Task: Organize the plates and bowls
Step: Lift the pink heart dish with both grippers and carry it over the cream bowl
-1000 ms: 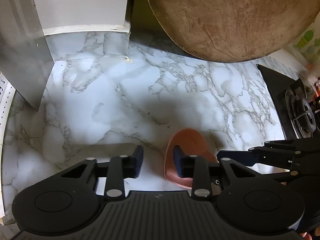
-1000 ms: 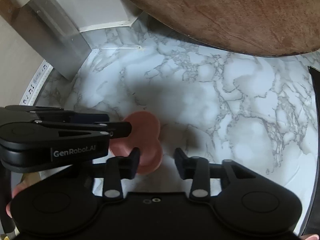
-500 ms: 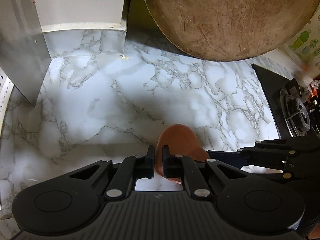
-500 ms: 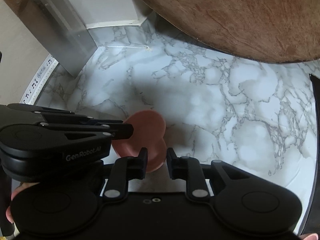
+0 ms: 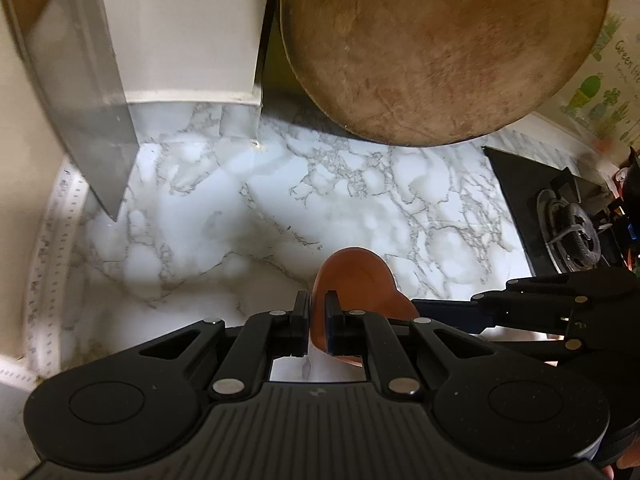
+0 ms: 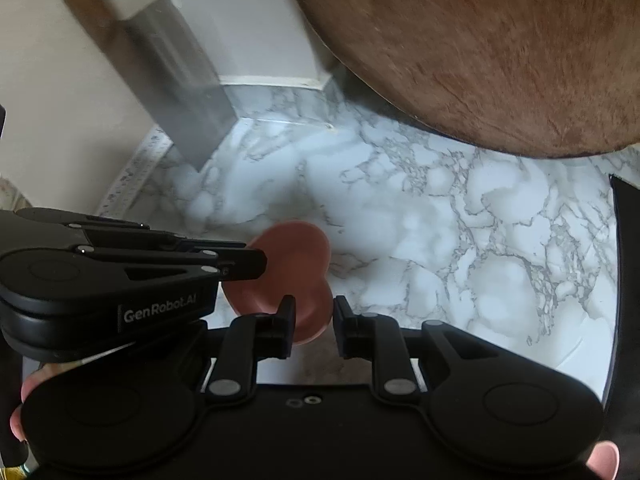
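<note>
From the left wrist view we see the left gripper (image 5: pixel 316 320) with its jaws drawn nearly together, pinching the near rim of the terracotta bowl (image 5: pixel 356 280). The bowl's wall runs straight up between the pads, and its body bulges forward and to the right of them, above the marble table (image 5: pixel 240 208). The right gripper (image 5: pixel 448 308) reaches in from the right, its tips at the bowl's far side. So this hand has the closer, firmer hold.

Over to the right wrist view: the right gripper (image 6: pixel 314 326) shows its jaws narrowed but with a clear gap, and the bowl (image 6: pixel 288 264) sits ahead and slightly left of them. Its lower edge dips into that gap; whether the pads actually press on it we cannot say, since blur smears the rim. The left gripper (image 6: pixel 256 264) comes across from the left and meets the bowl's left edge.

The bowl hangs between both hands, its length lying roughly across from one gripper to the other. We judge it is being carried off the table.
</note>
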Demonstrator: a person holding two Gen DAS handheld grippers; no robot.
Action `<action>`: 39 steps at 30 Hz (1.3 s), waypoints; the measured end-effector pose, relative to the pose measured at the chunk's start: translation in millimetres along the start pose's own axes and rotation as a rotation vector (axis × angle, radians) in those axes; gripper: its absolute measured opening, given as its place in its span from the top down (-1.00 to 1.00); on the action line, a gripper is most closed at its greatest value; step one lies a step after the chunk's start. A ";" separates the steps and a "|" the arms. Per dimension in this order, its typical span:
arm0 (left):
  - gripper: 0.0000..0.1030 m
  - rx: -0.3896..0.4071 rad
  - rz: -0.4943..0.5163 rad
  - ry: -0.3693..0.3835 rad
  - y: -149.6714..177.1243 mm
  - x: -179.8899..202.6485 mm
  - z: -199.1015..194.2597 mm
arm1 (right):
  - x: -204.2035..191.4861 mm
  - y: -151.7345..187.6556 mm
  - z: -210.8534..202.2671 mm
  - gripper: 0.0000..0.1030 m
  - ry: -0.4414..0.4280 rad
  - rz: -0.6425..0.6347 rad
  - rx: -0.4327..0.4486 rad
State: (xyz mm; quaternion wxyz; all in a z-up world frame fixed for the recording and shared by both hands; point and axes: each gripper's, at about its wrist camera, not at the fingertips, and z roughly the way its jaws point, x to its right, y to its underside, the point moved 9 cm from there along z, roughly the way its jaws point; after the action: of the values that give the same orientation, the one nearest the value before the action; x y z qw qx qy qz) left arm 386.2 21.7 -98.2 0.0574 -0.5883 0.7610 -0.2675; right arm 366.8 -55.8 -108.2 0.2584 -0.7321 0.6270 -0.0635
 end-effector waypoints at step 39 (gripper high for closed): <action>0.86 -0.006 -0.059 -0.065 134.5 -10.0 -108.2 | -105.8 90.6 -71.0 0.61 -0.166 -0.244 -0.047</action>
State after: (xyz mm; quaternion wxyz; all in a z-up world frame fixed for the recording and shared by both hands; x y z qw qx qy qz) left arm 229.4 89.8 -72.2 0.0723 -0.6189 0.7419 -0.2476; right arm 235.3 16.4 -64.3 0.2825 -0.8114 0.5114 -0.0189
